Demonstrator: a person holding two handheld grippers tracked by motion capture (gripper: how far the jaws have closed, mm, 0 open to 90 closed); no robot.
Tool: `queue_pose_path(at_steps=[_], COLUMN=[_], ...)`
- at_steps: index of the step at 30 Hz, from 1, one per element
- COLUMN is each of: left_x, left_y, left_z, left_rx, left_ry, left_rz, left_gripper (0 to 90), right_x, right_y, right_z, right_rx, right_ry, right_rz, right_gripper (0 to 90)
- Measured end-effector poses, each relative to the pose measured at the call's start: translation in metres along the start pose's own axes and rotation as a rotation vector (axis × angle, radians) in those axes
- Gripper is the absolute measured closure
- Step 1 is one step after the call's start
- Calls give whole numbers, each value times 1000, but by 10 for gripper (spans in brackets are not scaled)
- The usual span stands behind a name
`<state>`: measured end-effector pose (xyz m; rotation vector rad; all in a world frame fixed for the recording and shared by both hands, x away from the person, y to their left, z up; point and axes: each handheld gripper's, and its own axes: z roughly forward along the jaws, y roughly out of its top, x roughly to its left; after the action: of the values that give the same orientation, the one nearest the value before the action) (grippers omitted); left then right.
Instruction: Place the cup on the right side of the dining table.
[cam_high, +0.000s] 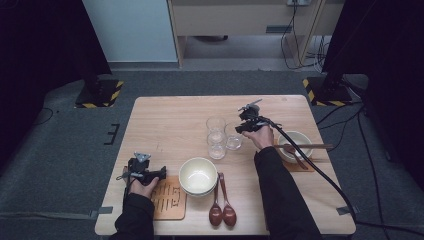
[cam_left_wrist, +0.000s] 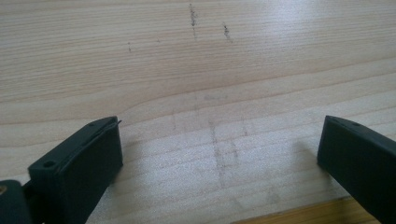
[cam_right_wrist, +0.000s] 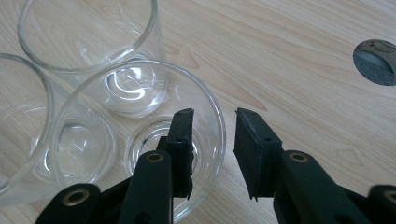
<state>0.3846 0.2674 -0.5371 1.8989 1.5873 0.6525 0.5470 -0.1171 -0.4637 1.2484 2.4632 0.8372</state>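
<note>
My right gripper (cam_right_wrist: 212, 154) straddles the near wall of the nearest glass (cam_right_wrist: 140, 140), one jaw inside the rim and one outside; the jaws stand narrow with a gap remaining, and I cannot confirm that the pads press the wall yet. The glass stands upright on the table (cam_right_wrist: 303, 60), right of centre in the high view, touching or just beside two more glasses (cam_right_wrist: 88, 42). I judge it light, rigid, smooth and breakable: slippery against the pads and liable to tip or knock its neighbours if pulled sideways. The rim wall is the sound place to hold, with a firm but moderate squeeze and a straight lift. My left gripper (cam_left_wrist: 219, 154) rests wide and empty over bare wood at the near left corner. Farther right sits a bowl (cam_high: 295, 145) with chopsticks (cam_high: 307, 146) across it.
</note>
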Motion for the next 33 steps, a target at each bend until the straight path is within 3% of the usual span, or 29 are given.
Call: queue_pose_path(at_steps=[9, 33], left_x=[0, 0], left_y=[0, 0], left_z=[0, 0], left_rx=[0, 0], left_ry=[0, 0], left_rz=[0, 0], left_gripper=[0, 0], right_x=[-1, -2], right_y=[0, 3], right_z=[5, 6], right_rx=[19, 54], right_ry=[29, 44], right_rz=[-2, -6], right_gripper=[788, 814])
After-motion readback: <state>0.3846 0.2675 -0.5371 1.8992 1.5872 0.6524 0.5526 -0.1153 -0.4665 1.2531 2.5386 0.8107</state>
